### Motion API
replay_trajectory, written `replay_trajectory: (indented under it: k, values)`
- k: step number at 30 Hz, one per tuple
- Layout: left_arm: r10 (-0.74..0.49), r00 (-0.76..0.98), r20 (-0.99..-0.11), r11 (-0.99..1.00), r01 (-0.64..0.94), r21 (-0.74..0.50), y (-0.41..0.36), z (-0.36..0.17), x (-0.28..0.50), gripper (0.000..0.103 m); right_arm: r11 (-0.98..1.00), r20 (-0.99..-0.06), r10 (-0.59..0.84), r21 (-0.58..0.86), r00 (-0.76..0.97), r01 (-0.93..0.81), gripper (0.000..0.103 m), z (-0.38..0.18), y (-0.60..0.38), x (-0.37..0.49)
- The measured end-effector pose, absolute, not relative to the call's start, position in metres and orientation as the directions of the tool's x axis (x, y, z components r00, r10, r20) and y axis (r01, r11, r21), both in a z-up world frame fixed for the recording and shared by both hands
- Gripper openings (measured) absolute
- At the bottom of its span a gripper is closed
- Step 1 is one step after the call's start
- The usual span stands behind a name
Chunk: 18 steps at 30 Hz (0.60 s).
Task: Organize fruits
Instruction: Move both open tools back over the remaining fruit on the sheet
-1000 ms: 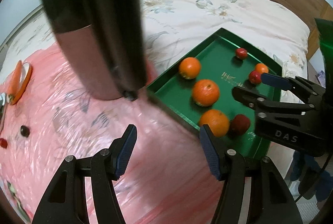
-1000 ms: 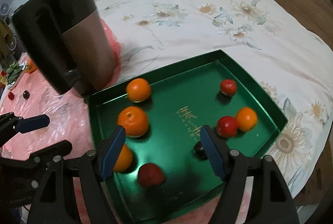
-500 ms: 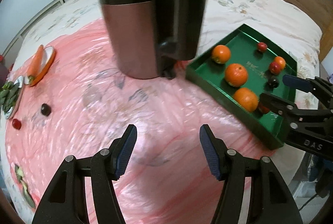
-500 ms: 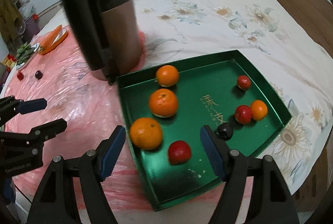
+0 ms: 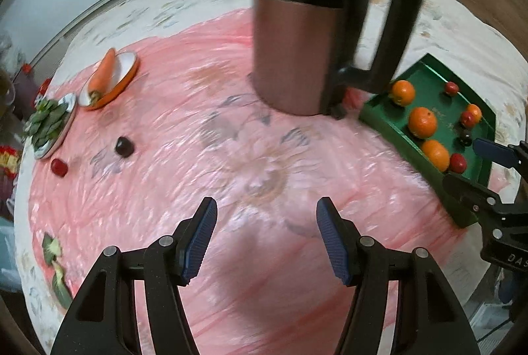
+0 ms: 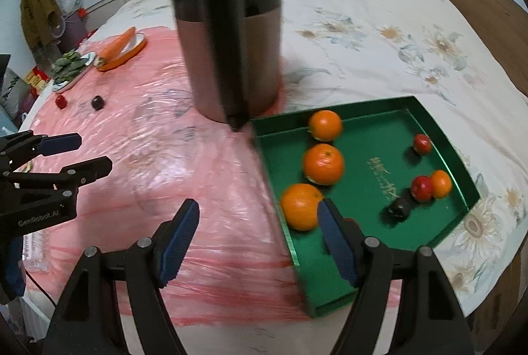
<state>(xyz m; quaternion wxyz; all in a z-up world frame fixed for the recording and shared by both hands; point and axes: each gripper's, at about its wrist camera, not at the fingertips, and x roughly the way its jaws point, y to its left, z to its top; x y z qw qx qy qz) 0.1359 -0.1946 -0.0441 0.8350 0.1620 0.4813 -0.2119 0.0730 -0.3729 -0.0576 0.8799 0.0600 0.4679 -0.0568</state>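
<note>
A green tray (image 6: 363, 275) at the right holds three oranges (image 6: 323, 164), a small orange (image 6: 441, 183), red fruits (image 6: 421, 188) and a dark fruit (image 6: 398, 207). It also shows in the left wrist view (image 5: 386, 124). On the pink sheet at the left lie a dark fruit (image 5: 124, 146) and a red fruit (image 5: 59, 167). My left gripper (image 5: 265, 239) is open and empty over the pink sheet. My right gripper (image 6: 257, 239) is open and empty at the tray's left edge.
A tall black and copper kettle (image 5: 307, 25) stands between the tray and the loose fruits. An orange plate with a carrot (image 5: 102, 78) and a plate of greens (image 5: 49, 124) sit at the far left. Green scraps (image 5: 52, 252) lie near the left edge.
Both grippers have pulled back and swung left, away from the tray. The loose fruits and plates at the left have come into view. Both stay open.
</note>
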Motion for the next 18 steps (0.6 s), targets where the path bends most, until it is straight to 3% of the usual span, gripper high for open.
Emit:
replay_trajectory:
  k: [18]
  values:
    - [-0.065,0.46,-0.886,0.948,0.305,0.088,-0.085,-0.054,0.188,0.057,0.987,-0.803,0.16,0.135,0.574,-0.086,0.103,-0.055,-0.271,0.131]
